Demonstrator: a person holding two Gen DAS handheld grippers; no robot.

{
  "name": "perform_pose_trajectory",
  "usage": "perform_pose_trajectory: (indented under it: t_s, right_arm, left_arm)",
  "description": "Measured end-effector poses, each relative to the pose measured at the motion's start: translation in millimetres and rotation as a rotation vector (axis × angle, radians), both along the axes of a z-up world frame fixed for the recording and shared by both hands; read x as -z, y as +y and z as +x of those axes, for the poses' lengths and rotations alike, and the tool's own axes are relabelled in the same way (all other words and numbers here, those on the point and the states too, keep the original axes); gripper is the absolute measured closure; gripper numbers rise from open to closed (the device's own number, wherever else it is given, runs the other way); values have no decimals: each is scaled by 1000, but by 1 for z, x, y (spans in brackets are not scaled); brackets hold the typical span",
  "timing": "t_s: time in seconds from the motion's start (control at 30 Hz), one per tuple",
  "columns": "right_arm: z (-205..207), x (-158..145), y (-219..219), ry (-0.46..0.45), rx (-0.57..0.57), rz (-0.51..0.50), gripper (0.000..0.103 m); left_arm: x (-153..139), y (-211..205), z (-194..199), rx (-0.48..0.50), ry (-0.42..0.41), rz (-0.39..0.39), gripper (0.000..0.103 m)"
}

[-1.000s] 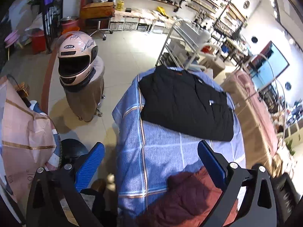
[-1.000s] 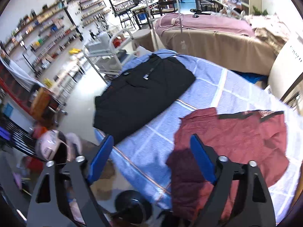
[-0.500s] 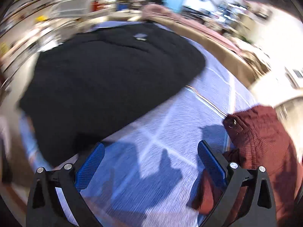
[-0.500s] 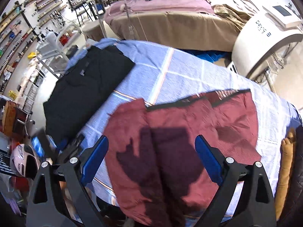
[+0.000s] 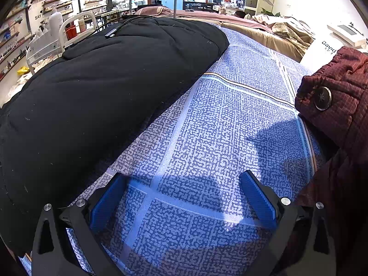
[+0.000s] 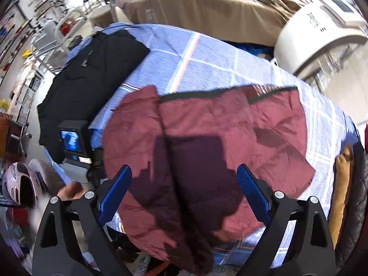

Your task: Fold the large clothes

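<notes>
A dark red padded jacket (image 6: 207,142) lies spread on the blue checked sheet (image 6: 207,53), its near edge hanging over the table's front. My right gripper (image 6: 184,188) hovers open above its lower middle, holding nothing. In the left wrist view my left gripper (image 5: 184,197) is open, low over the bare blue sheet (image 5: 218,119); the red jacket's cuff with a dark snap button (image 5: 323,97) rises at the right, apart from the fingers. A folded black padded jacket (image 5: 96,87) lies to the left, also seen as the black jacket (image 6: 92,76) at the table's far left.
The left gripper's body with its small screen (image 6: 73,147) shows at the table's left edge, a hand below it. A pink helmet (image 6: 18,186) stands at lower left. A white machine (image 6: 317,30) and a tan-covered bed (image 6: 195,7) stand behind. Brown fabric (image 6: 342,184) hangs at the right.
My left gripper dropped from high above the floor side down close to the sheet between the two jackets. My right gripper swung rightward to stand over the red jacket.
</notes>
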State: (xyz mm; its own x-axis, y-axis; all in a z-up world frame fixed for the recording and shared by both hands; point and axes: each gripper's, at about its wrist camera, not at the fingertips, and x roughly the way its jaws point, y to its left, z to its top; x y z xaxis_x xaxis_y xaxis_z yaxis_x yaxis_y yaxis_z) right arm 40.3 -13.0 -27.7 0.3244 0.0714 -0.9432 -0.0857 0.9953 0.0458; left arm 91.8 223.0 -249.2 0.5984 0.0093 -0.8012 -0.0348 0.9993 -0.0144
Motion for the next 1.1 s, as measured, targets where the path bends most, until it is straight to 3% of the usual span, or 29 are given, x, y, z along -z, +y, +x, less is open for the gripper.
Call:
perform_pose_trajectory:
  t_s: [0.13, 0.27, 0.57, 0.77, 1.1]
  right_arm:
    - [5, -19, 35, -84, -104, -27, 12]
    - [15, -30, 69, -106, -155, -15, 12]
    - [0, -18, 145, -26, -297, -70, 12]
    - [-17, -14, 155, -8, -319, -75, 12]
    - [-17, -6, 135, 36, -234, -62, 12]
  left_arm:
    - [-1, -1, 0, 0, 0, 0, 5]
    - [-1, -1, 0, 0, 0, 0, 5]
    - [-1, -1, 0, 0, 0, 0, 5]
    - [-1, -1, 0, 0, 0, 0, 5]
    - [-1, 0, 0, 1, 0, -1, 5]
